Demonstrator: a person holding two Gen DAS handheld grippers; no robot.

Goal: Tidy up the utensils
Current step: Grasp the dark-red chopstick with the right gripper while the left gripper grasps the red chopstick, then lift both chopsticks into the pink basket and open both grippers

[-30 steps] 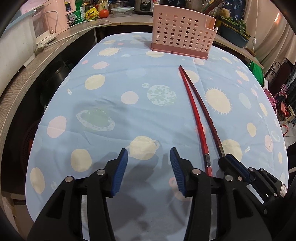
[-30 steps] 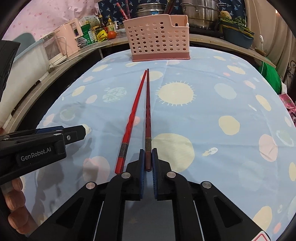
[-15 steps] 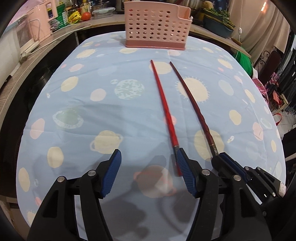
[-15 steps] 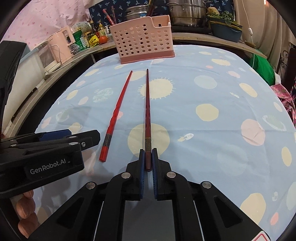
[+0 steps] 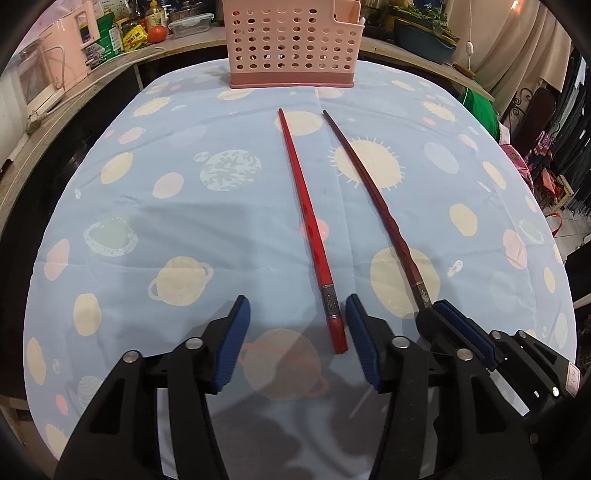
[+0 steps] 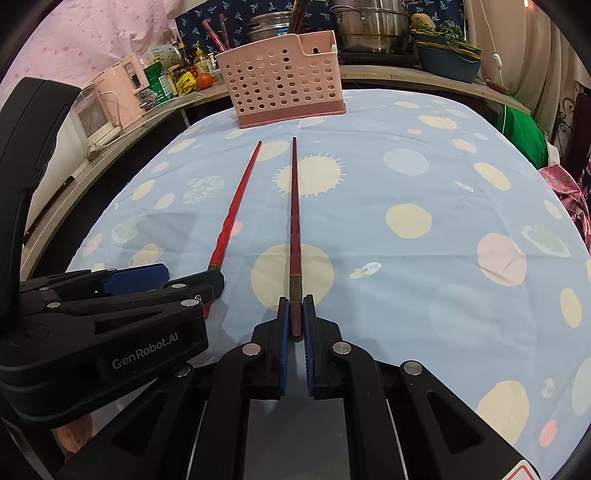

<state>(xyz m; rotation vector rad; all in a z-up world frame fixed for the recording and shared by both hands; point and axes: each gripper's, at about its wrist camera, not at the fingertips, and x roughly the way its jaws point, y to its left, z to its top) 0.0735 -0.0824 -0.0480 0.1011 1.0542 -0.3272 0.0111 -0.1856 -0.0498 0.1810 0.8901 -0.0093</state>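
Since a second ago the left gripper (image 5: 297,338) has slid rightward, so the thick end of the bright red chopstick (image 5: 308,225), then outside its right pad, now lies between its wide-open blue pads (image 5: 231,345) without touching either. The pink basket sat right of centre in the left wrist view; now it is centred.

Largest is the table (image 5: 229,206), one, under a pale blue cloth printed with suns and planets. One pink perforated utensil basket (image 5: 291,42) stands at its far edge, with a taller compartment at its right end. Two chopsticks lie lengthwise on the cloth, tips toward the basket: the bright red one, and a dark red chopstick (image 6: 294,221), each with a metal band near the thick end. They run side by side, apart, closer at the tips.

There are two grippers. The right gripper (image 6: 294,321) is clamped on the butt of the dark red chopstick, pads narrow around it.

The right wrist view alone shows the steel pots (image 6: 365,27) and bottles behind the basket. The left wrist view alone shows the bright red chopstick's butt, which the left gripper's body hides from the right.
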